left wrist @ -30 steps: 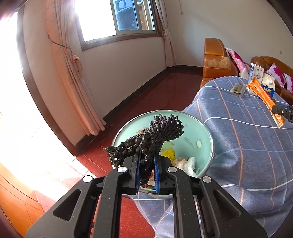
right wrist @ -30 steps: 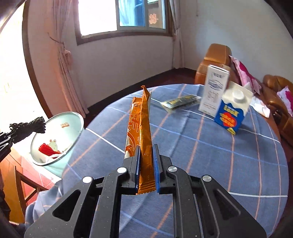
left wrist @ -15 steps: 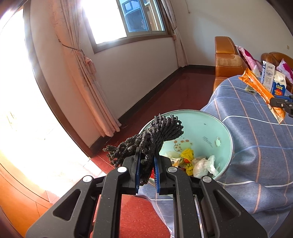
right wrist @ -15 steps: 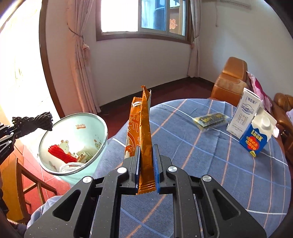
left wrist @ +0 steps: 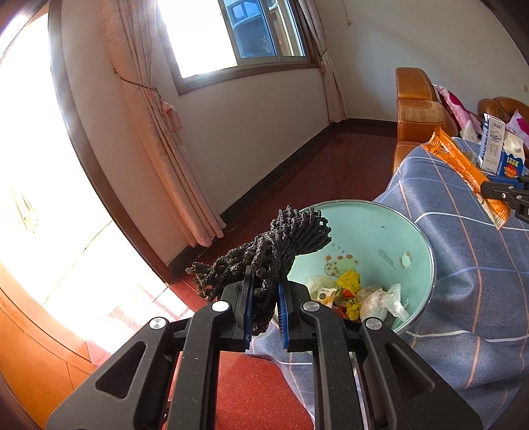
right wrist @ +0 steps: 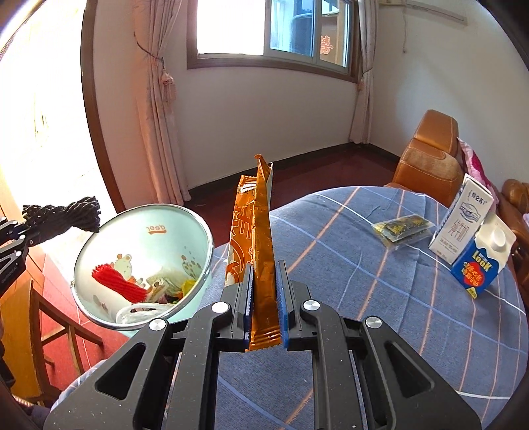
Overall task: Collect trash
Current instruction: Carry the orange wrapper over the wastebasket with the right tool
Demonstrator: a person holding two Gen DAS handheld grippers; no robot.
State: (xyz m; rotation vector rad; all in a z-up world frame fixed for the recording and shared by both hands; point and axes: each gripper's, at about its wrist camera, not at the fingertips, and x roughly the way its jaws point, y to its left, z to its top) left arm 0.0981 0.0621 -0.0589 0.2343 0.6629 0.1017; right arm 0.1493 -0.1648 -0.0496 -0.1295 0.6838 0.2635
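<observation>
My left tongs point(left wrist: 265, 309) are clamped on a black knitted bundle point(left wrist: 274, 244); the bundle juts out past the blue pads and hangs at the near rim of the mint-green basin point(left wrist: 380, 228); whether it touches the rim I cannot tell. My right tongs point(right wrist: 264, 307) are clamped on an orange snack wrapper point(right wrist: 256, 231); the wrapper stands upright between the pads, its torn top open, above the table edge and just right of the basin. The basin sits at the edge of the table under the blue checked cloth point(right wrist: 380, 297); inside it lie a red ribbed item point(right wrist: 119, 281), a yellow scrap point(left wrist: 348, 281) and crumpled clear plastic point(left wrist: 380, 299). On the cloth, well apart from the basin: a small dark-and-gold sachet point(right wrist: 401, 228) lying flat; a white carton point(right wrist: 463, 220) upright; a blue-and-white carton point(right wrist: 482, 261) upright, just beside the white one, contact not determinable. An orange sofa point(right wrist: 429, 155) stands behind the table; a curtained window point(right wrist: 274, 29) is in the far wall.
</observation>
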